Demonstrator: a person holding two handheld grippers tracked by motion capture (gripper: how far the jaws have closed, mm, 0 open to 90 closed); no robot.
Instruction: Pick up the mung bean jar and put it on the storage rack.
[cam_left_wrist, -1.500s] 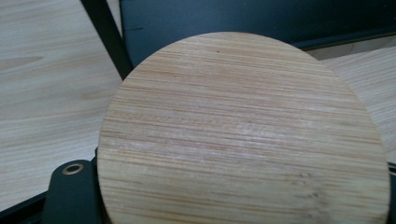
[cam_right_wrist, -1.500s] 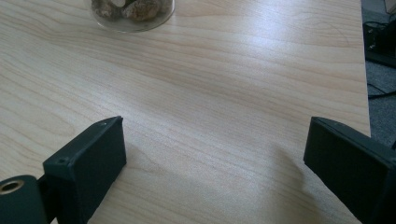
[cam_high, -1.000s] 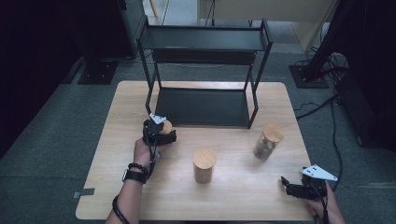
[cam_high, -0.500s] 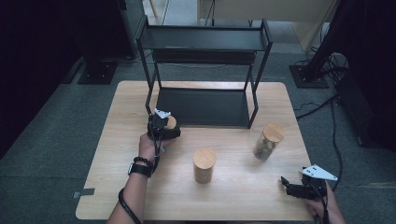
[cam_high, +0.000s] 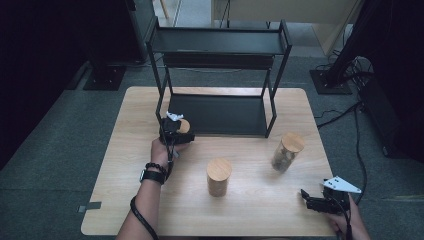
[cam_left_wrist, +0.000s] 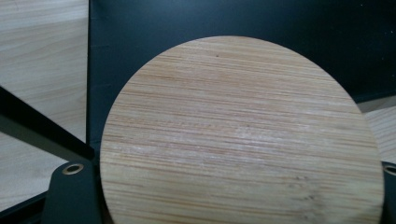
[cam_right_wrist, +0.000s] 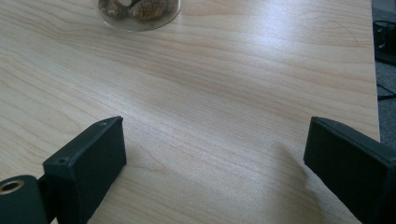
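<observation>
A jar with a round wooden lid (cam_high: 184, 125) is held in my left gripper (cam_high: 175, 132), which is shut on it, at the front left corner of the black rack's lower shelf (cam_high: 220, 114). In the left gripper view the lid (cam_left_wrist: 238, 135) takes up most of the picture, a black jaw on either side, with the dark shelf behind it. My right gripper (cam_high: 306, 199) rests near the table's front right corner, open, with bare wood between its jaws (cam_right_wrist: 215, 135).
The two-tier black rack (cam_high: 220, 42) stands at the back of the wooden table (cam_high: 125, 165). A wood-lidded jar (cam_high: 219, 176) stands mid-table. A glass jar with brown pieces (cam_high: 287, 151) stands to the right, and its base (cam_right_wrist: 138, 11) is ahead of the right gripper.
My left hand has carried the jar a little away from me and to the right, up to the rack's lower shelf. The right gripper has stayed put.
</observation>
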